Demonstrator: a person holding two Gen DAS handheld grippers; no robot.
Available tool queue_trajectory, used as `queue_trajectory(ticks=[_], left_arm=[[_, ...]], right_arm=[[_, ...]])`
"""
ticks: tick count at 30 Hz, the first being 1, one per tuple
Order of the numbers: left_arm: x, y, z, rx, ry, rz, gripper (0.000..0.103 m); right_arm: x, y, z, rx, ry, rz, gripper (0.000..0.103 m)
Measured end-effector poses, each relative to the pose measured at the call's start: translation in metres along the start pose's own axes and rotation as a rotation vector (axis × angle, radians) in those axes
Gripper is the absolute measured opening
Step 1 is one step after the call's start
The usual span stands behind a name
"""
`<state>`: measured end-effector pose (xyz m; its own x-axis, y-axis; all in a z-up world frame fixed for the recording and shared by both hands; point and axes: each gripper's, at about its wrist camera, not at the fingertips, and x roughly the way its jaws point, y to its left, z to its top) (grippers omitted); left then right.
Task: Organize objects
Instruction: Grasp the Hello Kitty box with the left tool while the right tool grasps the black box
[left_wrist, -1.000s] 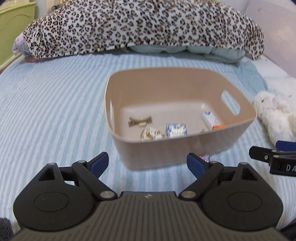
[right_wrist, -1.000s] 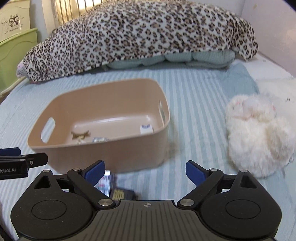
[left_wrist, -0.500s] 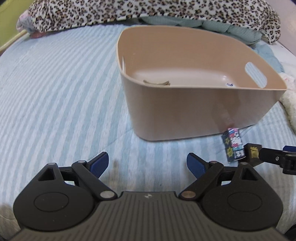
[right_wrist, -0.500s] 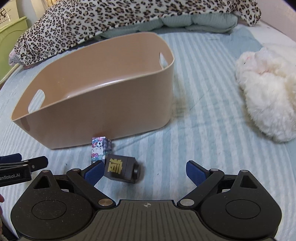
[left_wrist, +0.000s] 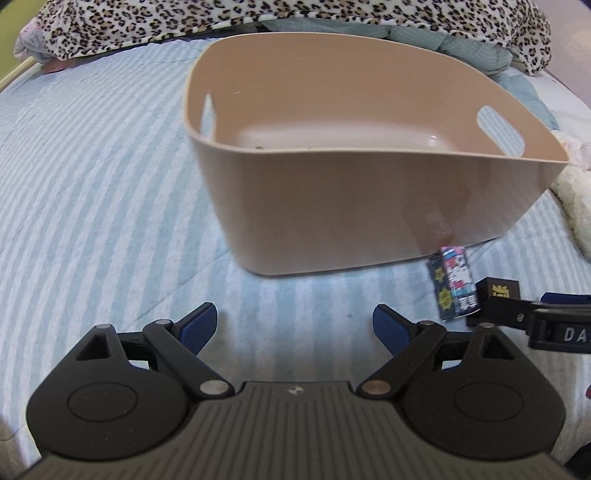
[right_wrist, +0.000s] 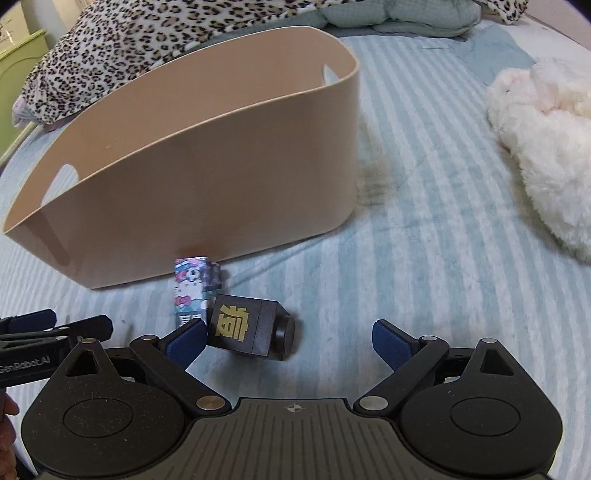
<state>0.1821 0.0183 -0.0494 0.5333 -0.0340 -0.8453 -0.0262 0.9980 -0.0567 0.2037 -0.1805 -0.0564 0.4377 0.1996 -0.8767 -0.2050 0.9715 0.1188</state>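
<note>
A beige plastic basket (left_wrist: 369, 206) with handle slots sits on the striped bed; it also shows in the right wrist view (right_wrist: 207, 177). In front of it lie a small colourful cartoon box (right_wrist: 190, 291) and a black cube with a gold character (right_wrist: 245, 325). Both also show in the left wrist view, the box (left_wrist: 456, 284) and the cube (left_wrist: 498, 290). My right gripper (right_wrist: 290, 341) is open, low over the bed, its left fingertip beside the cube. My left gripper (left_wrist: 295, 325) is open and empty, facing the basket's near wall.
A white plush toy (right_wrist: 546, 147) lies to the right of the basket. A leopard-print blanket (left_wrist: 258, 18) and teal pillows (right_wrist: 399, 14) lie along the back of the blue-striped bedspread (left_wrist: 92, 203). A green cabinet (right_wrist: 18, 51) stands at the far left.
Both grippers have dropped lower and closer to the bed and basket. The right gripper has closed in on the black cube and cartoon box, which now sit just ahead of its left finger.
</note>
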Motion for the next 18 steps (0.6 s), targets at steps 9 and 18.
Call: queue_trajectory(ticks=[9, 18], left_arm=[[0.001, -0.026, 0.014, 0.012, -0.028, -0.049, 0.092], [0.015, -0.061, 0.026, 0.027, -0.006, -0.108, 0.092]], right_arm=[[-0.006, -0.008, -0.003, -0.024, -0.046, -0.108, 0.099], [-0.007, -0.032, -0.002, 0.064, -0.002, -0.1, 0.102]])
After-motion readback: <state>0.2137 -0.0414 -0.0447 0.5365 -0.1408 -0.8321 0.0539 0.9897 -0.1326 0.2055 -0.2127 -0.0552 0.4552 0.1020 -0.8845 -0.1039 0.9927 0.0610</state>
